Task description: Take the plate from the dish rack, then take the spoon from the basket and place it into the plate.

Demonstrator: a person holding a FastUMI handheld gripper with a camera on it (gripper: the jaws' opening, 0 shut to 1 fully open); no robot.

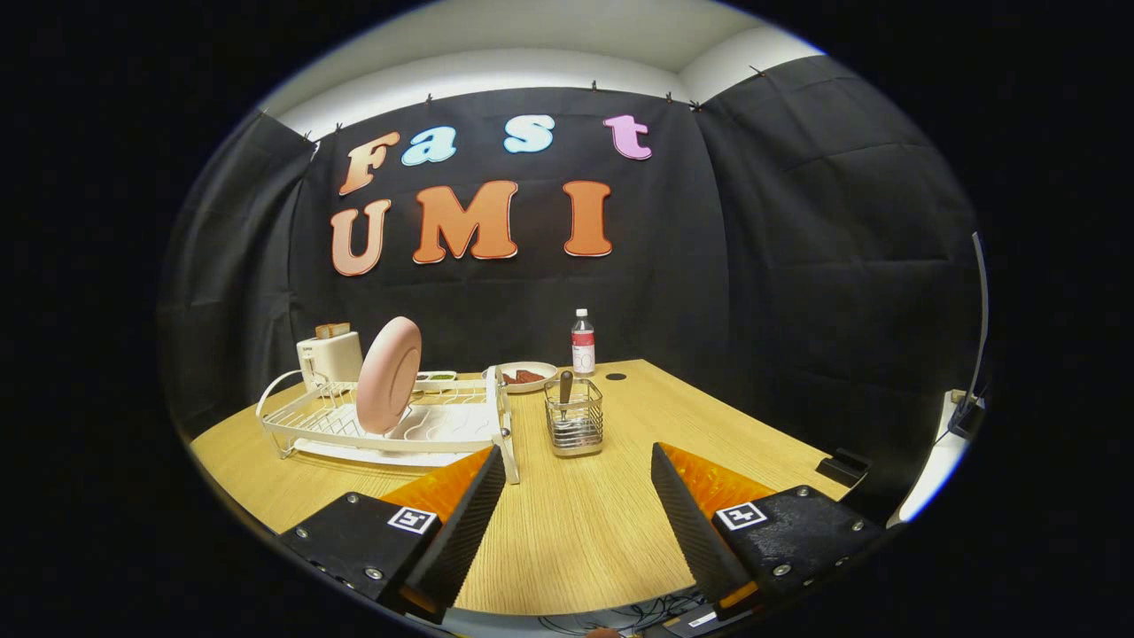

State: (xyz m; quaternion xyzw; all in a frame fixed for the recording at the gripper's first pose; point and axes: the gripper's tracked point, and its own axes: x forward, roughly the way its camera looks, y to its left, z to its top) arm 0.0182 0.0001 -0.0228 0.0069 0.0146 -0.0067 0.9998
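Observation:
A pink plate (388, 375) stands on edge in the white wire dish rack (306, 424) on the wooden table, ahead and to the left of my fingers. A small wire basket (574, 418) stands just beyond the gap between the fingers, with the spoon's dark handle (565, 386) sticking up out of it. My gripper (578, 454) is open, its fingers wide apart above the near part of the table, with nothing between them. The left finger's tip overlaps the rack's near right corner in view.
Behind the rack stands a white toaster (330, 357) with bread in it. A shallow dish (526, 377) with red food and a clear bottle (582, 344) stand at the table's far side. A small dark object (842, 465) lies at the table's right edge.

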